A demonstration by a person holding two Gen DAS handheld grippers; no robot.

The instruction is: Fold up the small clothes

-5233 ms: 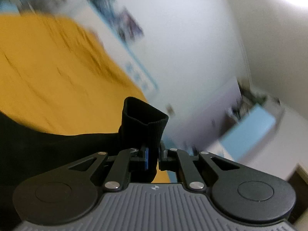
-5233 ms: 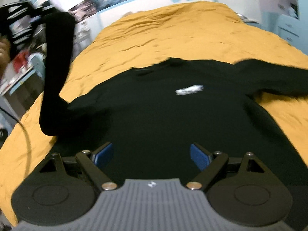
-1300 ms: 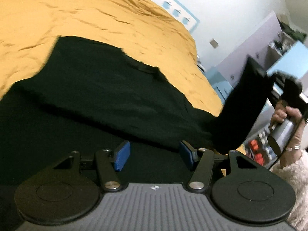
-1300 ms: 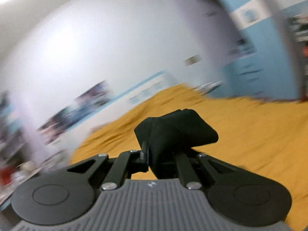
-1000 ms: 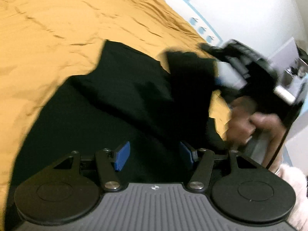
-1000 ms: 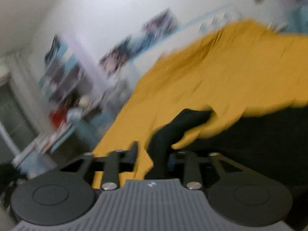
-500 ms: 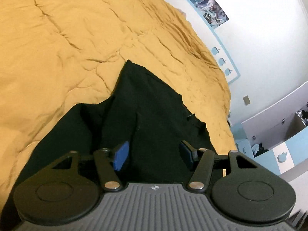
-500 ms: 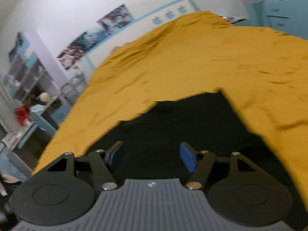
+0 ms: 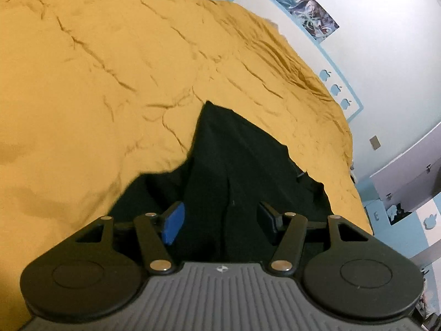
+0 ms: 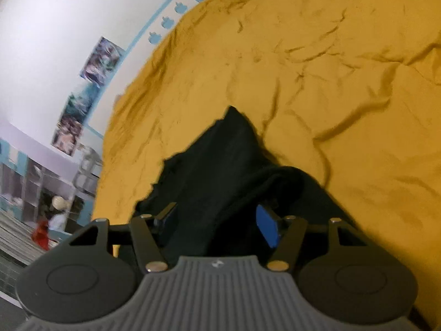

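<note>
The bed (image 9: pixel 110 82), under a wrinkled mustard cover, fills both views. On it lies the black sweater (image 9: pixel 234 165), sleeves folded in, its long axis running from 6 o'clock up to a pointed corner at 12 o'clock. The left claw (image 9: pixel 220 222) hangs over it with jaws wide, gripping nothing. The right claw (image 10: pixel 217 224) also stands wide, having just narrowed a little; sweater fabric lies loose between its pads.

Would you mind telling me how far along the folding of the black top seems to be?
Partly done: the black top lies on the yellow bedspread with both sleeves folded in. Nothing is in hand; the left gripper and right gripper hover open above it. The body fold looks left.
</note>
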